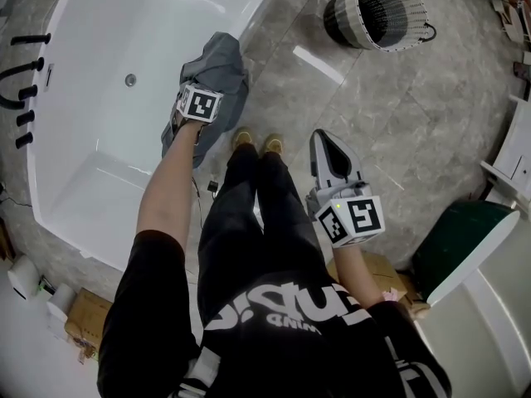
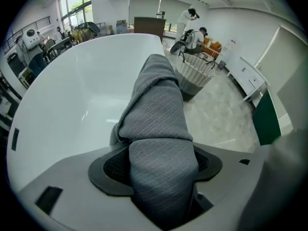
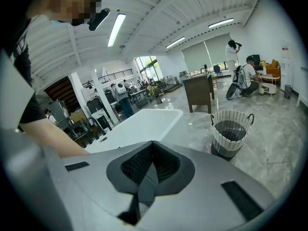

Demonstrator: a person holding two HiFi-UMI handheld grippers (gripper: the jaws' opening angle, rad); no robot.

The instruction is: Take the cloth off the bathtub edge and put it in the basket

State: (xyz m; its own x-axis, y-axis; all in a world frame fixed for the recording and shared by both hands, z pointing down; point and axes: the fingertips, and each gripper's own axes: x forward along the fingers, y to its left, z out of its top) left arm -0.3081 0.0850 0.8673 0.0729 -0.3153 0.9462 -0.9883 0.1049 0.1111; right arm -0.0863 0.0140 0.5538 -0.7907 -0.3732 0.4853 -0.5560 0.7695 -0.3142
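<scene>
Matt ribbed cloth point(image 2: 159, 129), glossy smooth tub point(image 1: 108, 189) & woven basket point(image 1: 355, 23).

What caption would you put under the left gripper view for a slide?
Left gripper shut on the grey cloth at the white bathtub edge, woven basket on the floor beyond.

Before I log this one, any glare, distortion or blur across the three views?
Head view: sharp, one glare streak on the floor. Left gripper view: fisheye bows the bathtub; the cloth fills the foreground. Right gripper view: ceiling lights blown out, basket sharp.
</scene>
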